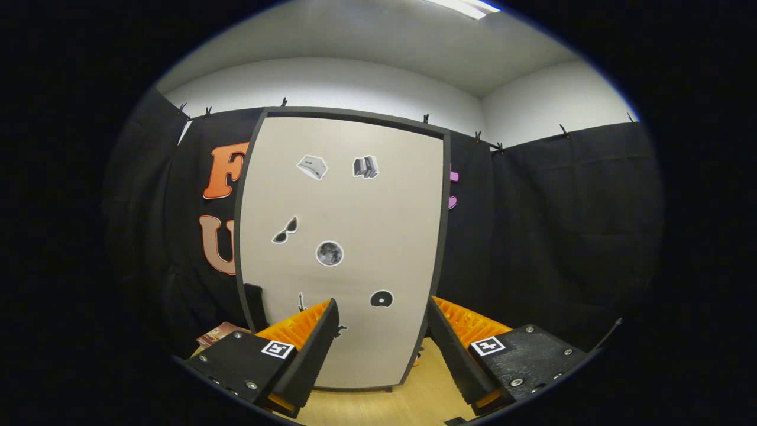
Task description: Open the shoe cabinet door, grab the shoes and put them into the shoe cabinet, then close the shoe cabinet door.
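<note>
The shoe cabinet (343, 236) stands upright just ahead of my fingers, a tall beige door in a dark frame with several small stickers on it. The door looks closed. My gripper (382, 316) is open, its two fingers spread apart with nothing between them, the fingertips level with the lower part of the door. A dark handle-like piece (255, 306) sits at the door's lower left edge, beside the left finger. A bit of something reddish (417, 357) peeks out at the cabinet's lower right corner, too small to tell what it is.
The cabinet stands on a light wooden floor (408, 402). Black cloth walls (562, 225) close in behind and to both sides. A brownish flat object (216, 334) lies on the floor left of the cabinet, partly hidden by the left finger.
</note>
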{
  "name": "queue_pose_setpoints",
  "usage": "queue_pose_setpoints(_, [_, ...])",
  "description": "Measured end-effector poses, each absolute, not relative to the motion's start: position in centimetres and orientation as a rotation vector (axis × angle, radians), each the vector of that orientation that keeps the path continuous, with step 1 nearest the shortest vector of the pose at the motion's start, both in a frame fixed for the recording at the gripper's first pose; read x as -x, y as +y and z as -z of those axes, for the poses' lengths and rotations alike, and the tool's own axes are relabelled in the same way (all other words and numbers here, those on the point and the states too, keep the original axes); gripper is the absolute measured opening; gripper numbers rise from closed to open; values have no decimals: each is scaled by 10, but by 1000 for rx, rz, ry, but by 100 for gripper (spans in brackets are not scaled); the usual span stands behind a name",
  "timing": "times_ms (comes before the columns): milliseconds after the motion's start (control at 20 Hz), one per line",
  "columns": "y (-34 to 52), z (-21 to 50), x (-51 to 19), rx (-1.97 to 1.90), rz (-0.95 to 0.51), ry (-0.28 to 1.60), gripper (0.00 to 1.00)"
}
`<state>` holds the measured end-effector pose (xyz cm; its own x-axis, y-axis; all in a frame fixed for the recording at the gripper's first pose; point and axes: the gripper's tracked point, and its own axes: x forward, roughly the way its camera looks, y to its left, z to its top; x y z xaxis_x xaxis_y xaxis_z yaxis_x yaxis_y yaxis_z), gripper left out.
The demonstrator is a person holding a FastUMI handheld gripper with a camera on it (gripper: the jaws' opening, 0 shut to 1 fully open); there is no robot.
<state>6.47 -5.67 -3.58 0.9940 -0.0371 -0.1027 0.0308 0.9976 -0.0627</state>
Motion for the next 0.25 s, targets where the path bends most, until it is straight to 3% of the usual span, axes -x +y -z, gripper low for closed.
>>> queue_pose_setpoints(250, [-111, 27, -46, 59, 31, 93, 93])
